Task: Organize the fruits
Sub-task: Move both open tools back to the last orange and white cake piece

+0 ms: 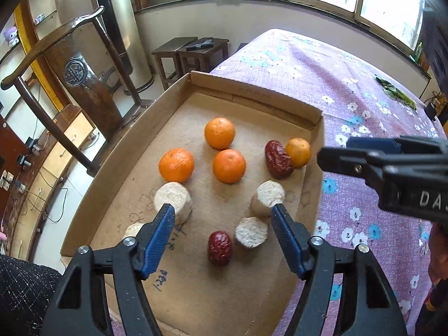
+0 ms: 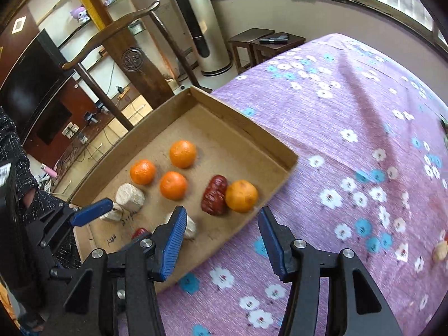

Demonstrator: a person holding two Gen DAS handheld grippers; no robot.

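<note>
A shallow cardboard tray (image 1: pixel 252 89) (image 2: pixel 156 128) lies on the purple flowered cloth. In it are several oranges (image 1: pixel 219 132) (image 2: pixel 182 153), two red dates (image 1: pixel 278 155) (image 1: pixel 220 247), and several pale cut cylinder pieces (image 1: pixel 173 200) (image 1: pixel 267 197). One orange (image 2: pixel 241 195) rests against a date (image 2: pixel 214 198) near the tray's right wall. My left gripper (image 1: pixel 222 221) is open and empty above the tray's near part. My right gripper (image 2: pixel 222 224) is open and empty over the tray's right edge; it also shows in the left wrist view (image 1: pixel 364 154).
A wooden chair (image 1: pixel 78 72) stands just beyond the tray's left side. Two dark stools (image 1: pixel 190 53) are by the wall. A pale piece (image 2: pixel 439 250) lies on the cloth at far right. Green leaves (image 1: pixel 397 93) lie at the table's far side.
</note>
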